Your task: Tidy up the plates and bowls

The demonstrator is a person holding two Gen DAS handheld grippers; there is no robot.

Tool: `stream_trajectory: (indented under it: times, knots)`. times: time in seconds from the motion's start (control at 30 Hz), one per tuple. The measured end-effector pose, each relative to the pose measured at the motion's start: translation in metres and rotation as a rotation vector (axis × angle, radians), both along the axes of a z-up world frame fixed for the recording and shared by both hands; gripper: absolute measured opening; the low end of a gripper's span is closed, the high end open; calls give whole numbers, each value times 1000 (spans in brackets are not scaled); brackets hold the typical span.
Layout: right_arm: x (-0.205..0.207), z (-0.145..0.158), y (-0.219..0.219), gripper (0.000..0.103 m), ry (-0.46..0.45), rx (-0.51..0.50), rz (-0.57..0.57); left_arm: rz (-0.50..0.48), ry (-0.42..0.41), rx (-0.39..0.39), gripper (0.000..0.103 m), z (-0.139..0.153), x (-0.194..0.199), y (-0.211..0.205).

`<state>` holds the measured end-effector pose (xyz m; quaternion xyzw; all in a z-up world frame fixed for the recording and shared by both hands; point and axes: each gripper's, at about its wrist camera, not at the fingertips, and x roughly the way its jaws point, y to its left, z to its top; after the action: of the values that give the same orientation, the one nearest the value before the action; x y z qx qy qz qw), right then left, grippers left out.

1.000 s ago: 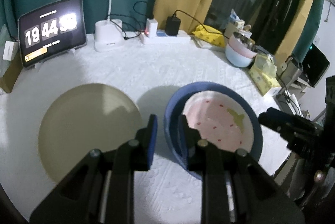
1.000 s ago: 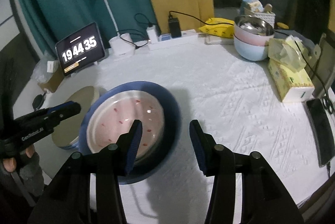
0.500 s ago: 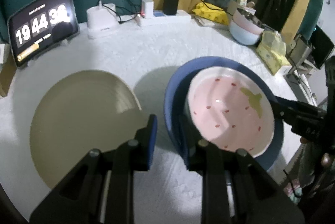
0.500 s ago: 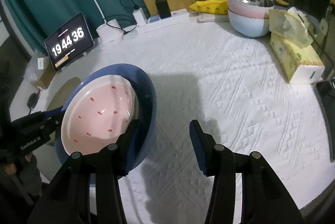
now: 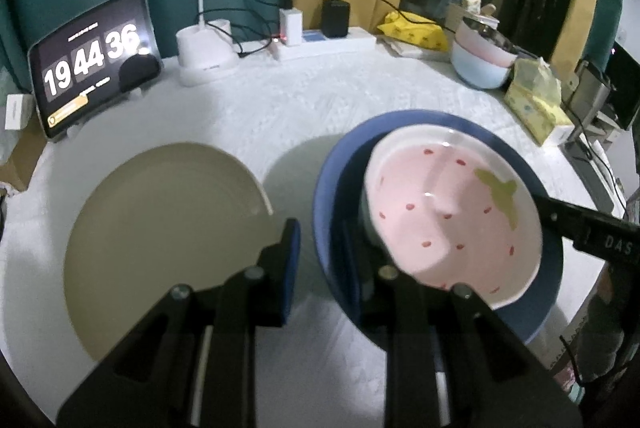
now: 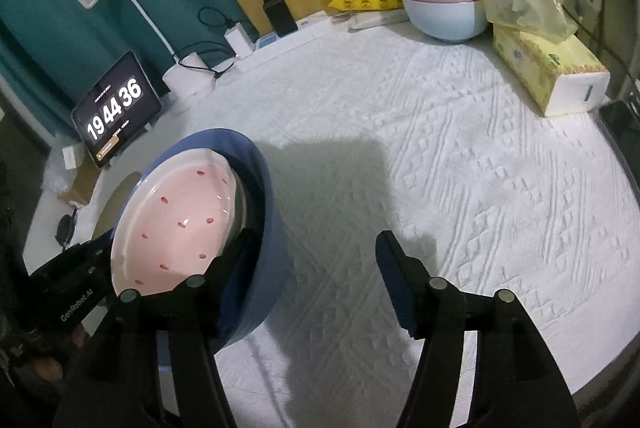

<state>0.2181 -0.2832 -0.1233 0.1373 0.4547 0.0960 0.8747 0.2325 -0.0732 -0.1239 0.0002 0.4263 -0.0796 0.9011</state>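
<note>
Nearby, beige plate (image 5: 160, 228) lies just beside blue bowl (image 5: 332, 196).

Dim room, cool light from above: the white desk (image 6: 460, 148) glows pale while the curtains sink into gloom, and a broad soft shadow (image 6: 332, 180) lies right of the blue plate (image 6: 264, 228). The clock (image 5: 94, 62) screen glares, its digits blooming in the left view. Heavy fisheye bend and black corners in both views; the near tool arms are soft, and small highlights glint on the pink bowl (image 5: 448, 212).
</note>
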Motion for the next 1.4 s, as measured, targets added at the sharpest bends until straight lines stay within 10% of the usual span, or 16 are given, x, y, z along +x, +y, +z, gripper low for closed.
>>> stream_trajectory:
  times: [0.27, 1.4]
  knots:
    - [-6, 11, 25, 12, -65, -52, 43, -38, -16, -18, 14, 0, -3, -2]
    - [-21, 65, 48, 10, -200, -117, 2, -51, -88, -94, 14, 34, -21, 14]
